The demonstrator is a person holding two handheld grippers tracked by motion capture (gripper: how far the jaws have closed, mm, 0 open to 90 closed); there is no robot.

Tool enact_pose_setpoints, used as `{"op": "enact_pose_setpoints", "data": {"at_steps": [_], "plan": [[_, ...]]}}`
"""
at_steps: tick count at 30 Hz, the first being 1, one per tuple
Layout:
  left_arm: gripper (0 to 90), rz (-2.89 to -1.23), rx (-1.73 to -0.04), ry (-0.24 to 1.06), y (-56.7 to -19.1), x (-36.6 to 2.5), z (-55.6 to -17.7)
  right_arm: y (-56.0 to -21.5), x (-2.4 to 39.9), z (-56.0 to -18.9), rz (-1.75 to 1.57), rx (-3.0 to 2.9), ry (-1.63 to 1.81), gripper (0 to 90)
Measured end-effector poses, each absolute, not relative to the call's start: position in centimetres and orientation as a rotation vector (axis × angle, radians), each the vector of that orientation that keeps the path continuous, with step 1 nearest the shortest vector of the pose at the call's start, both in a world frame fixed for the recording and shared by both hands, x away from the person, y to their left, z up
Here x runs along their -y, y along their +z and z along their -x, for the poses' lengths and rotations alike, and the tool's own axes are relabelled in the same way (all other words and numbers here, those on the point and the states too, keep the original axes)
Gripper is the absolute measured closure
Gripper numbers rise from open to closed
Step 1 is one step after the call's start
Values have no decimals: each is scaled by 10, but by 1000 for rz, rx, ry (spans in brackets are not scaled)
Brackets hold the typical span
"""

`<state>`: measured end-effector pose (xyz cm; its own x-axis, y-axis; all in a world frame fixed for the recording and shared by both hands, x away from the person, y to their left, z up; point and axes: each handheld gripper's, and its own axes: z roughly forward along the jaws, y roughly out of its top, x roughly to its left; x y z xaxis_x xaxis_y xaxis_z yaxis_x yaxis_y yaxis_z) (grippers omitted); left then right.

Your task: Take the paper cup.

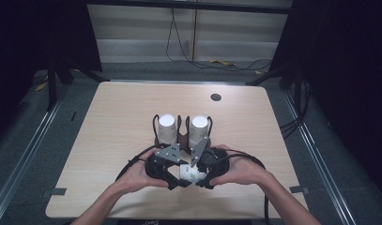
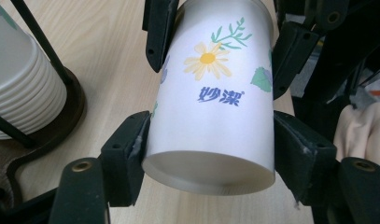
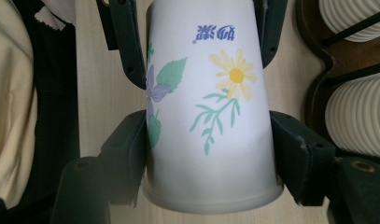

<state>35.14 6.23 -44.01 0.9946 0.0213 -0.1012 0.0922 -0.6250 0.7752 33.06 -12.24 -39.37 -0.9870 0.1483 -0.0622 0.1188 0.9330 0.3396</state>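
Paper cup (image 2: 211,102) lies sideways near the cup holder (image 1: 181,136), squeezed by the left gripper (image 2: 208,154) and right gripper (image 3: 208,144) so both can pull.

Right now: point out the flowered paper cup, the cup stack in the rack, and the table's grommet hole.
flowered paper cup (image 2: 211,116), left gripper view, printed side wall.
cup stack (image 1: 167,127), high view, left stack's top.
grommet hole (image 1: 216,97), high view, its centre.

One flowered paper cup (image 1: 191,174), two stacks of white cups (image 1: 167,127) in one dark wire holder (image 1: 156,123), two grippers (image 1: 173,161), one desk (image 1: 113,136).
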Motion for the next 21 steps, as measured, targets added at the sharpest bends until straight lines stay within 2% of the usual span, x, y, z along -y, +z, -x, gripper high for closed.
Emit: {"op": "enact_pose_setpoints", "data": {"at_steps": [7,10,13,21], "plan": [[366,-2234,-77,-126,-441,-65,-352,-397,125,-330,-215,-2988,580,281],[367,-2232,-62,-127,-441,-66,-352,-396,129,-329,-247,-2969,613,199],[367,-2218,-65,-129,-441,-67,-352,-397,135,-330,-276,-2954,670,166],[366,-2188,-79,-109,-439,-73,-351,-401,152,-326,-370,-2900,829,154]]}}
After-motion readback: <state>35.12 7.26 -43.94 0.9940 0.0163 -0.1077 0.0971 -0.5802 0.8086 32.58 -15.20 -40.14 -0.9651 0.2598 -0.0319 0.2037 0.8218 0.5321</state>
